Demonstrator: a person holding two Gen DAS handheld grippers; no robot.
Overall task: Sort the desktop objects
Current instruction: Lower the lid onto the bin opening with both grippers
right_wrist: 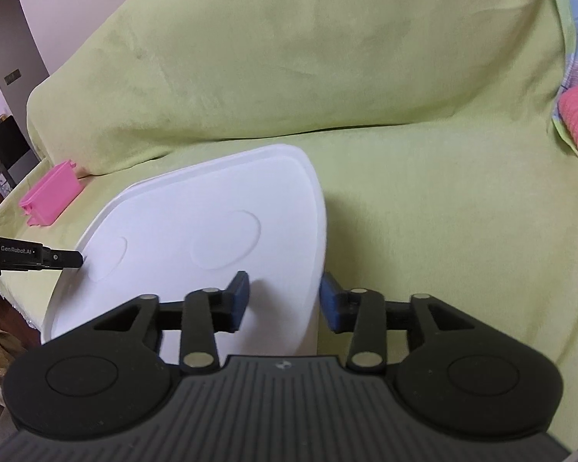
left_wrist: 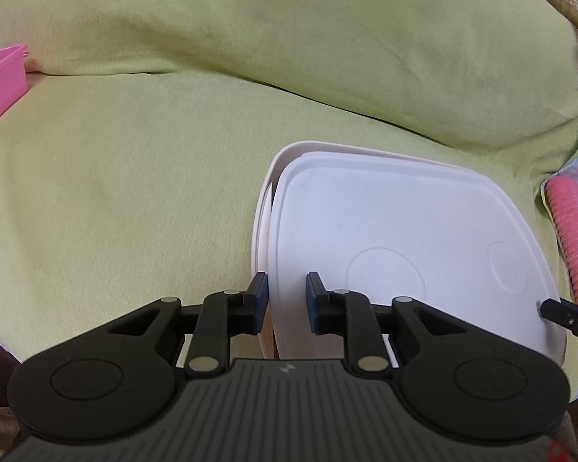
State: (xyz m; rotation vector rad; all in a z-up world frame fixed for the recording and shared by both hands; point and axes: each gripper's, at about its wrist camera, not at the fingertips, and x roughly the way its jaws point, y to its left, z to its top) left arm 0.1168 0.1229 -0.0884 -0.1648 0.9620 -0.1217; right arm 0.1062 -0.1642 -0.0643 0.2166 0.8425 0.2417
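1. Nearest, the left gripper (left_wrist: 287, 300) straddles the left edge of a white lid (left_wrist: 404, 254), fingers parted, not pinching; likely steadying it.
2. The right gripper (right_wrist: 283, 300) brackets the lid's opposite edge, fingers also apart, one over the lid, one outside.
3. The lid sits slightly askew on a white box (left_wrist: 264, 208), apparently being aligned to close it.
4. The box rests on a green-covered sofa (left_wrist: 135, 173).
5. Farther off, well apart, a pink bin (right_wrist: 52, 202) sits near the backrest; a pink knit item (left_wrist: 576, 238) lies beside the box.
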